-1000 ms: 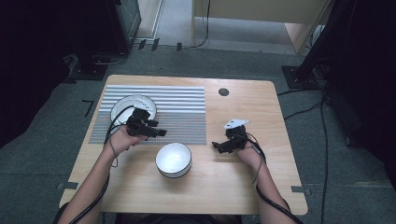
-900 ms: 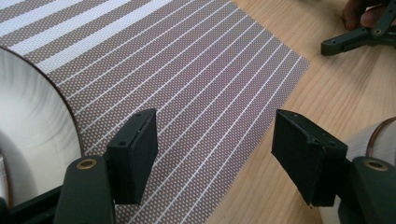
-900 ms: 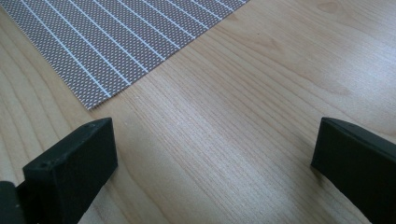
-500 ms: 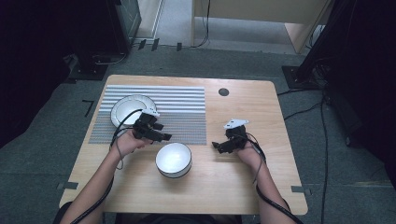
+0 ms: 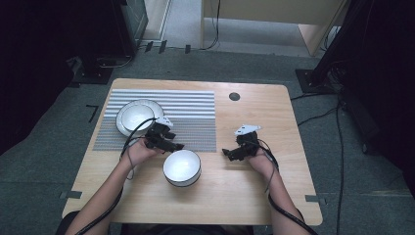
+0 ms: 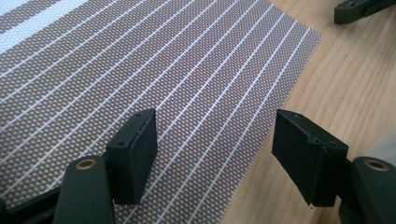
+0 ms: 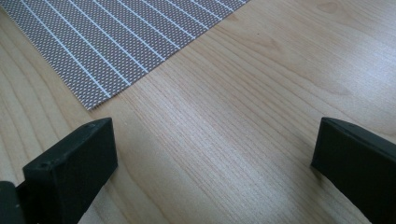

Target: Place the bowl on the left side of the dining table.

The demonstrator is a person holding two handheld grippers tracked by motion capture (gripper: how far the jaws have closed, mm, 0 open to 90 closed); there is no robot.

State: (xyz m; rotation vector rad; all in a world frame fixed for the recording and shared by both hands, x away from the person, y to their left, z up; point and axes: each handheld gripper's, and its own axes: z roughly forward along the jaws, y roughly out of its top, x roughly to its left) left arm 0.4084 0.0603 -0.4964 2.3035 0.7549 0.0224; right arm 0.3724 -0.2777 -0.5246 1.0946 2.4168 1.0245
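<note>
High view: the left gripper (image 5: 169, 142) has moved off the white round plate with a smaller white bowl nested on it (image 5: 138, 116), at the far-left of the grey striped woven placemat (image 5: 161, 120). A second ago it hovered just beside that plate; now it sits at the mat's near edge, close behind the white ceramic bowl with a dark rim (image 5: 181, 168), which stands on the bare light wooden surface (image 5: 244, 196) just off the mat. That bowl has not shifted. The right gripper (image 5: 232, 152) stays where it was, to the right of the bowl and apart from it.

Left gripper view: the black fingers (image 6: 135, 154) are spread wide over the mat's corner (image 6: 187, 93), pinching nothing. A pale blur at the right edge is probably the bowl's rim (image 6: 385, 148). The right gripper's tip (image 6: 359, 9) shows at top right.

Right gripper view: its fingers (image 7: 74, 163) are also spread wide and empty, above bare wood (image 7: 243, 116), with the mat's corner (image 7: 116, 42) ahead.

By my reading, the shift means the plate is done with and the near bowl is the next thing to be grasped, likely by its rim.
</note>
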